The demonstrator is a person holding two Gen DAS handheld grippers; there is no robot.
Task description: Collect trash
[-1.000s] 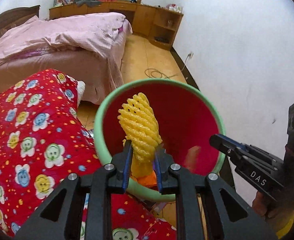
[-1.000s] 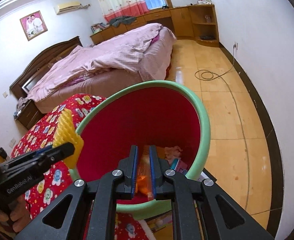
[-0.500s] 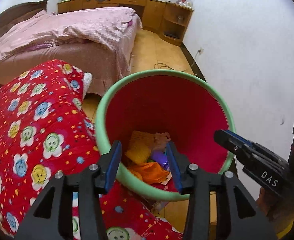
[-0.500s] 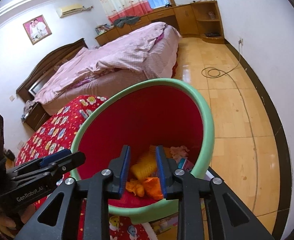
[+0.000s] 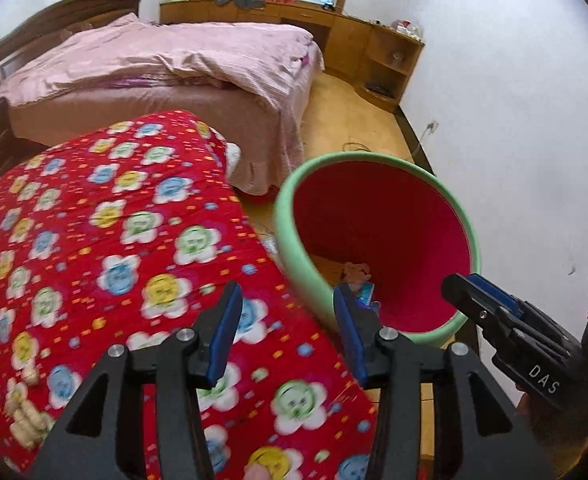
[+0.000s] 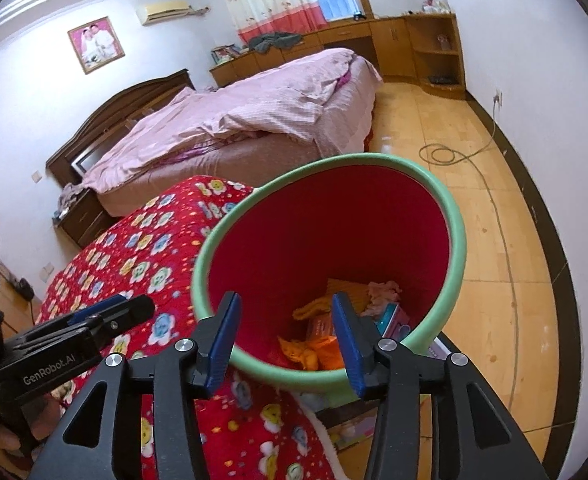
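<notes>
The trash [image 6: 326, 336] lies in a heap at the bottom of a round bin [image 6: 456, 240] with a green rim and red inside: a yellow ribbed foam piece, orange scraps, a pinkish crumpled wad and a small blue-and-white box, all touching one another. The bin stands on the wooden floor [image 6: 490, 280], just beside a surface covered with a red flowered blanket [image 5: 105, 248]. The right hand-held gripper [image 6: 287, 340] hangs over the near rim of the bin; its jaws have just been opening and stand spread, with nothing between the blue pads. The left hand-held gripper [image 5: 289, 330] sits over the edge of the blanket, beside the bin's left wall; its jaws have also been opening and now stand apart and empty. In the left wrist view the right hand-held gripper's tip shows at the lower right, near the bin's rim. Behind the blanket stands a bed [image 6: 253, 120] with a rumpled pink cover and a dark wooden headboard. A coiled cable [image 6: 450, 156] lies on the floor near the white wall, and wooden cabinets [image 6: 414, 44] run under a curtained window.
</notes>
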